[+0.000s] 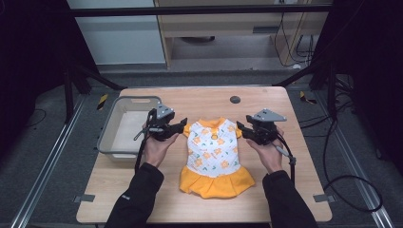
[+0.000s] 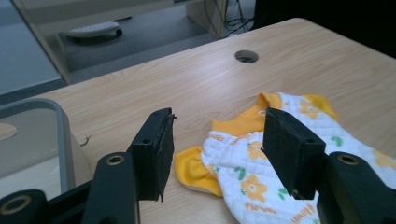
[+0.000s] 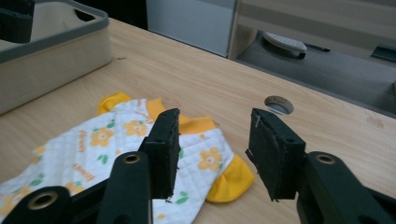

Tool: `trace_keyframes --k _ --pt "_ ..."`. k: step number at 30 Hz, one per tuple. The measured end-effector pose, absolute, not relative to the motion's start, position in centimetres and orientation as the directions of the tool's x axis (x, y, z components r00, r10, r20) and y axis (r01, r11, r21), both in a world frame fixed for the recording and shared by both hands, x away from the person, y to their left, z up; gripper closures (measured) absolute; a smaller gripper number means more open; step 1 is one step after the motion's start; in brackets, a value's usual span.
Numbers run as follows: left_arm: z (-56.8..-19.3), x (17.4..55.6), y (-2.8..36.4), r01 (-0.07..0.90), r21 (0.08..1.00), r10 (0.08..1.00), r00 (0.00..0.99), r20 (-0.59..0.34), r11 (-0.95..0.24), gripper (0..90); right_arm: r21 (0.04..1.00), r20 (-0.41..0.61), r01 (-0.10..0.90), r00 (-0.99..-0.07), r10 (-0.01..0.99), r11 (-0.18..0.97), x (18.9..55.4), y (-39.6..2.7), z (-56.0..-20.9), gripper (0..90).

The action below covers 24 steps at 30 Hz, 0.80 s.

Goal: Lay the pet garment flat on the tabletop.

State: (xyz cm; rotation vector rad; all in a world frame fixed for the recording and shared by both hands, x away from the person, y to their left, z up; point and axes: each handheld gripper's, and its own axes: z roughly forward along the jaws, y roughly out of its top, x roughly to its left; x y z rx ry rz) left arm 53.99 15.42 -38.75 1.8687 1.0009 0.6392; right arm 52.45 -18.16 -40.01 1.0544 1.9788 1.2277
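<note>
Both hand-held grippers, left (image 1: 183,127) and right (image 1: 240,127), hover open beside dress (image 1: 215,159).

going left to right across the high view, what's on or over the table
grey bin → left tongs → little orange and white dress → right tongs

light: even, overhead | surroundings: dim | shadows: soft | blur: slight, all views | glare: none
</note>
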Motion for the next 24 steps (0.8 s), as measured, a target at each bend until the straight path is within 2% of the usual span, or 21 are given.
trace_keyframes --k 7,12,16,24 --pt "-38.9 49.5 17.1 0.366 0.873 0.808 0.587 0.054 -0.324 40.2 0.905 -0.028 0.335 -0.57 0.821 0.263 48.4 -19.0 -39.4 45.7" --pt "-40.4 47.0 18.1 0.391 0.855 0.792 0.609 0.039 -0.342 44.1 0.883 -0.028 0.358 -0.604 0.796 0.303 46.3 -19.0 -40.2 43.1" --pt "-42.1 45.3 18.5 0.424 0.833 0.778 0.628 0.015 -0.357 49.9 0.871 0.012 0.394 -0.614 0.789 0.294 45.1 -19.3 -41.5 43.6" --pt "-46.0 43.6 17.9 0.48 0.783 0.751 0.66 -0.024 -0.396 51.0 0.833 0.019 0.433 -0.644 0.765 0.345 42.9 -19.6 -45.5 45.1"
